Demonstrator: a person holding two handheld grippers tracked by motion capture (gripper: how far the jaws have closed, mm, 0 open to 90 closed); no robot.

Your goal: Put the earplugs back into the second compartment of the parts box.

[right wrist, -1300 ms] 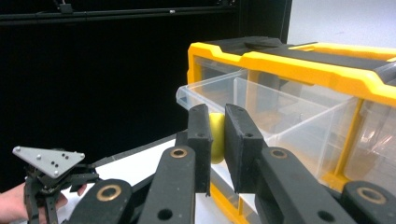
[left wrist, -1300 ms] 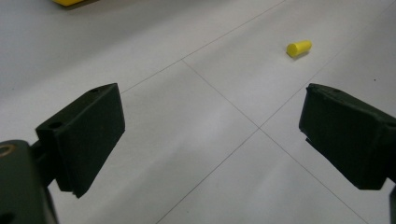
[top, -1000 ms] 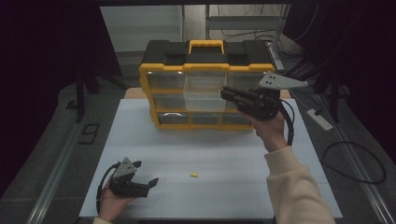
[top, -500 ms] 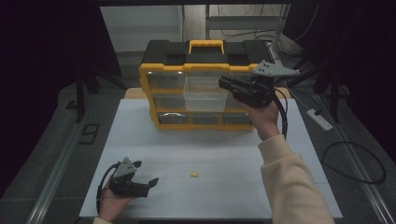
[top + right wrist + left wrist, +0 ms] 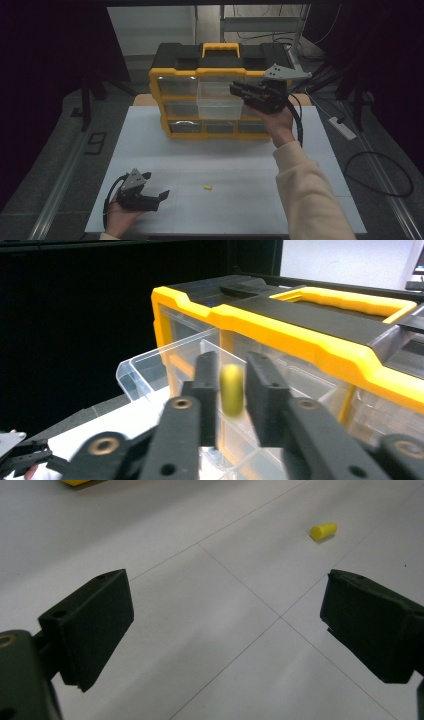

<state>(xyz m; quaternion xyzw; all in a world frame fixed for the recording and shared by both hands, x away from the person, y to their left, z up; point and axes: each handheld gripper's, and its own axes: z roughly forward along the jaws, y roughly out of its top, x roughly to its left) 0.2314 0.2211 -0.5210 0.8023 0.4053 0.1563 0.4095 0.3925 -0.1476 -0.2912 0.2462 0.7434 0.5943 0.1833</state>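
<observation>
A yellow and black drawer organiser (image 5: 176, 54) stands at the back of the white table. Its clear middle drawer (image 5: 218, 106) is pulled out. My right gripper (image 5: 237, 91) hovers over that drawer, pointing left. In the right gripper view a small yellow piece (image 5: 232, 389) hangs blurred between the jaws of the right gripper (image 5: 231, 365), which have just been opening; the pads stand slightly off it. A second small yellow piece (image 5: 206, 187) lies on the table. My left gripper (image 5: 161, 197) rests open near the front left; its view shows that piece (image 5: 323, 530) ahead of the left gripper (image 5: 225, 615).
The white table (image 5: 310, 165) has bare room between the organiser and the front edge. Cables (image 5: 380, 172) and a power strip (image 5: 341, 127) lie on the floor to the right. Dark surroundings close in on both sides.
My right gripper has moved left along the organiser's front to above the pulled-out drawer. The left hand and the yellow piece on the table have stayed put.
</observation>
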